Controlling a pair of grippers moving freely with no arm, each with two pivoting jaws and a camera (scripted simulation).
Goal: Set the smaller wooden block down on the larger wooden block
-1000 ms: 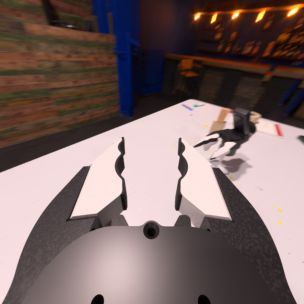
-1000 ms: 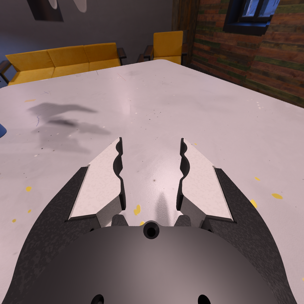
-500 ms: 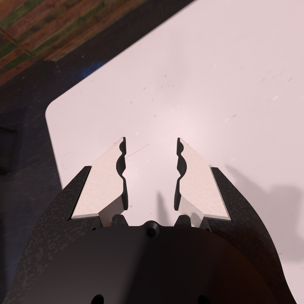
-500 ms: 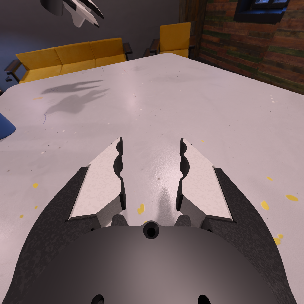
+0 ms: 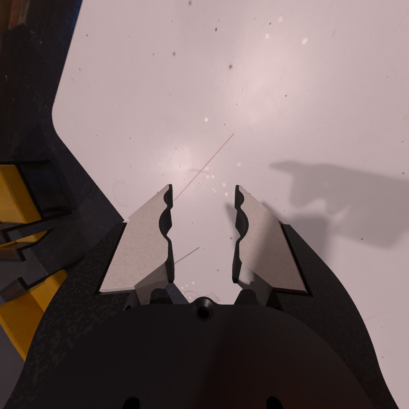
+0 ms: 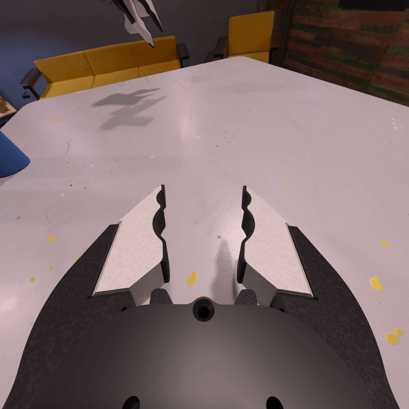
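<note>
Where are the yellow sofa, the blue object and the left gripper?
yellow sofa (image 6: 110, 64): right wrist view, on its middle backrest cushion.
blue object (image 6: 11, 158): right wrist view, on its side.
left gripper (image 5: 202, 188): left wrist view, between its fingertips.

Left tongs (image 5: 202, 188) and right tongs (image 6: 203, 188) look alike: a smooth, dark, rounded housing with a small round screw hole at its front edge, two speckled black arms, and pale wedge-shaped fingers (image 6: 137, 241) lined with wavy black pads (image 6: 160, 221). Two more round holes sit at each housing's near edge.
</note>
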